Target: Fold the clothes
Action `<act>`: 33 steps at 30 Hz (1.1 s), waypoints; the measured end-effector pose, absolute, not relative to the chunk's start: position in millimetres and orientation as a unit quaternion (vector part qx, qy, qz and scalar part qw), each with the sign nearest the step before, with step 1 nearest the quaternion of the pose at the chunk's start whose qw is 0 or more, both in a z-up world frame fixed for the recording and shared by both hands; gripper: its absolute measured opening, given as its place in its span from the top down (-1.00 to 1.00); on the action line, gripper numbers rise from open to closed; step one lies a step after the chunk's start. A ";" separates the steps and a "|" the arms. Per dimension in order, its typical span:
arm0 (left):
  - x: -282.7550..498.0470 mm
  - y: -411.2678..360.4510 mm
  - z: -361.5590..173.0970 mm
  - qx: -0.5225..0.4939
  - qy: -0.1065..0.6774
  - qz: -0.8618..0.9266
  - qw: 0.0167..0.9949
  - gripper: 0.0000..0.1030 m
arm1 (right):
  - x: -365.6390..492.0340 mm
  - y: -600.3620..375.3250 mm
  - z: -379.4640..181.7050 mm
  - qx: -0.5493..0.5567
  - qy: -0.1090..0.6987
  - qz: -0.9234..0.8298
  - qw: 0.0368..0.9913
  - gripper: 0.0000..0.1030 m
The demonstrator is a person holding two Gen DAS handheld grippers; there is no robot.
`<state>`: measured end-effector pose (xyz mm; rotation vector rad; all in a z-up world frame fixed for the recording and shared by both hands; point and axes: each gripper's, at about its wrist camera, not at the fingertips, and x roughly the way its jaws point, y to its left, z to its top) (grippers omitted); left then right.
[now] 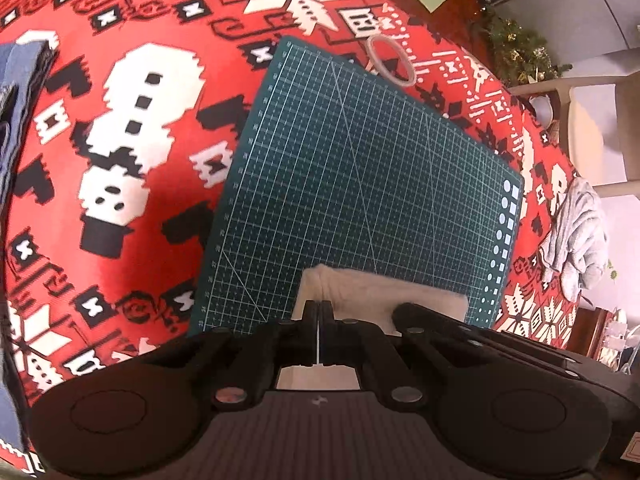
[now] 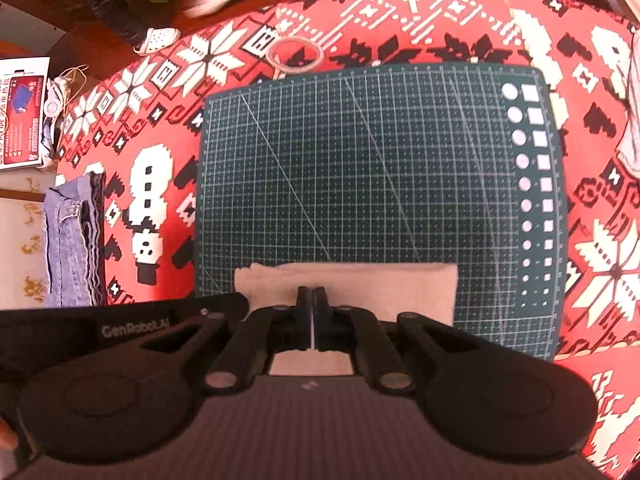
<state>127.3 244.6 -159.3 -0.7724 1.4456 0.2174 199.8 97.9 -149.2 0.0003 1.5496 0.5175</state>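
Cream cloth point(image 2: 384, 280) looks soft and fuzzy, kinda fleecy. Cutting mat point(image 2: 360, 168) is smooth matt green rubbery plastic. Grippers point(image 2: 312, 294) are matt black plastic, and the jeans point(image 2: 70, 240) are rough denim.

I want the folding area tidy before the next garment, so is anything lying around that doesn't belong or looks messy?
A roll of clear tape lies on the red tablecloth just past the far edge of the green cutting mat; it isn't clothing. A grey garment hangs crumpled off the table edge. The folded jeans look neat.
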 end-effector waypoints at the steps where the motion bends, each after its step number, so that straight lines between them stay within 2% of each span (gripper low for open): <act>1: 127.3 244.9 -157.1 -0.344 0.642 0.095 0.678 0.98 | 199.5 95.7 -147.0 -0.005 0.689 0.229 0.687 0.98; 8: 127.8 228.4 -141.6 -0.346 0.637 0.062 0.686 0.98 | 199.2 65.1 -144.3 0.003 0.692 0.205 0.692 0.98; 16: 139.8 200.7 -155.9 -0.323 0.646 0.058 0.689 0.98 | 198.1 63.6 -143.0 0.014 0.685 0.225 0.693 0.98; 18: 139.8 200.7 -159.8 -0.301 0.651 0.071 0.693 0.98 | 198.2 60.9 -143.7 0.017 0.686 0.223 0.693 0.99; 26: 133.5 216.2 -152.3 -0.324 0.645 0.075 0.688 0.98 | 198.7 49.9 -146.1 0.027 0.689 0.214 0.692 0.98; 33: 126.4 199.4 -157.7 -0.287 0.677 0.080 0.672 0.98 | 184.5 63.6 -147.5 0.017 0.696 0.220 0.683 0.97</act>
